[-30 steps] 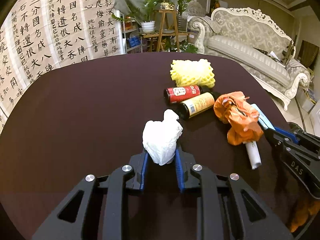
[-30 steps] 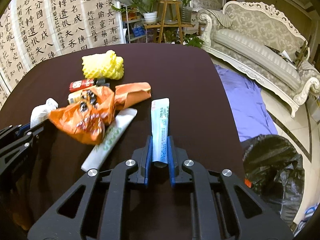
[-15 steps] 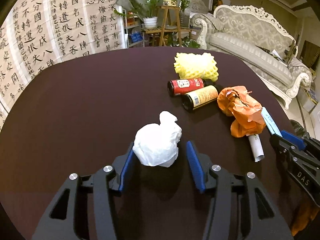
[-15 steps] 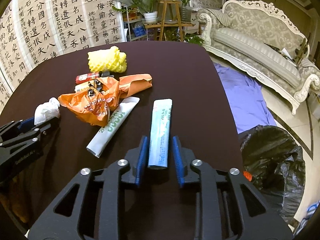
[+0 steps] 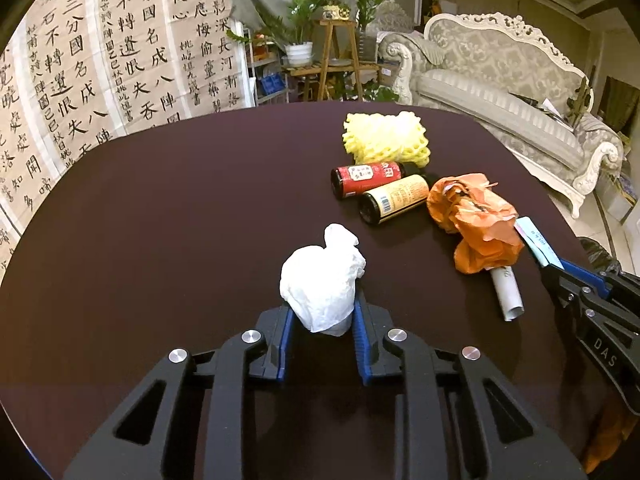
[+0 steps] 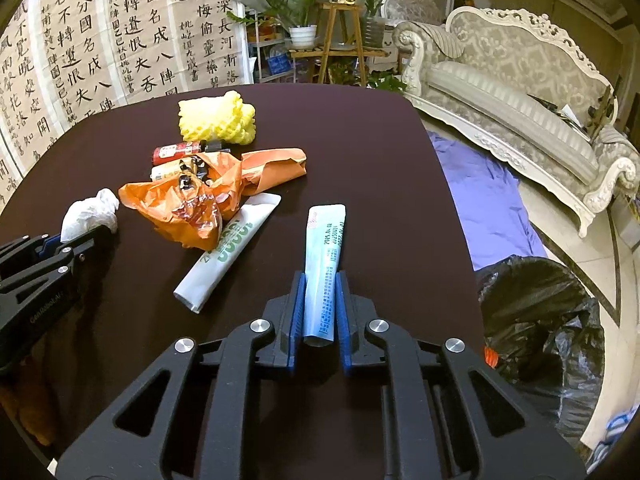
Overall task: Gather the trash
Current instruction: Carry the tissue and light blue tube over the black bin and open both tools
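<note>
Both grippers are low over the dark round table [image 5: 168, 216]. The left gripper [image 5: 322, 330] is closing its jaws, and its blue pads already pinch a crumpled white tissue [image 5: 322, 284] near the table's near edge. The right gripper [image 6: 320, 312] is clenched on a pale blue tube [image 6: 325, 264], which lies pointing toward the far edge. Between them, mid-table, is the rest of the trash: an orange plastic bag [image 6: 196, 196] crumpled over a white tube [image 6: 228, 248], a red bottle [image 5: 366, 178] and a yellow-labelled bottle [image 5: 396, 202] lying side by side, and a yellow foam net [image 5: 386, 142] nearer the far edge. On the floor off the table's right edge is a black bin bag [image 6: 536, 316], mouth open; something orange shows at its side, too small to tell.
</note>
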`<action>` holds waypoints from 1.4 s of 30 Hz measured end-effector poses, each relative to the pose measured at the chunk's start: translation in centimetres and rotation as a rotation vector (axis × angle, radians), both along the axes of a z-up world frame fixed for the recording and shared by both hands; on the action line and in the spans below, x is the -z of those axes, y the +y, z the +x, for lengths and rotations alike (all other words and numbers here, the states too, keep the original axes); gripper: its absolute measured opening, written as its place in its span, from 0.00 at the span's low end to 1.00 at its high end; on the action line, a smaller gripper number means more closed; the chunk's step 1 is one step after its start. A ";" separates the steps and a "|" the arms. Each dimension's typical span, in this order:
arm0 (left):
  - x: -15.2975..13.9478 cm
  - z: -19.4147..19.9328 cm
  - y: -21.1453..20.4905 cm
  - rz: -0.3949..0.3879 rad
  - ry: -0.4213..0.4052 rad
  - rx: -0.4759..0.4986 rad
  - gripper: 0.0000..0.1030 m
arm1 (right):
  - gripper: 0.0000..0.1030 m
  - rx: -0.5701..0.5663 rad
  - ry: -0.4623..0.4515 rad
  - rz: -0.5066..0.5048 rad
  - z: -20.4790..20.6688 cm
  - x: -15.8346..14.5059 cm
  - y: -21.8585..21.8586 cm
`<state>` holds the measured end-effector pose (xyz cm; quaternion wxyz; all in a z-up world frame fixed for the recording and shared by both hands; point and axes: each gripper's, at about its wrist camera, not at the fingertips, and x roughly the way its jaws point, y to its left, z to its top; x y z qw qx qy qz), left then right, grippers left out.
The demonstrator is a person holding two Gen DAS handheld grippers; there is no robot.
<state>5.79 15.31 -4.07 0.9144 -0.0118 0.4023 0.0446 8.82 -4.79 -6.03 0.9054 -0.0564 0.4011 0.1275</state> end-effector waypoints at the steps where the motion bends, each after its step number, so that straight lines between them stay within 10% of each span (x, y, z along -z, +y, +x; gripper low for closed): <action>1: -0.1 0.0 -0.1 -0.002 -0.003 0.001 0.25 | 0.14 0.002 -0.005 0.001 -0.2 -0.1 -0.1; 42: -1.4 0.2 -23.2 0.004 -0.088 0.384 0.25 | 0.14 0.434 -0.091 0.003 -4.8 0.5 -20.2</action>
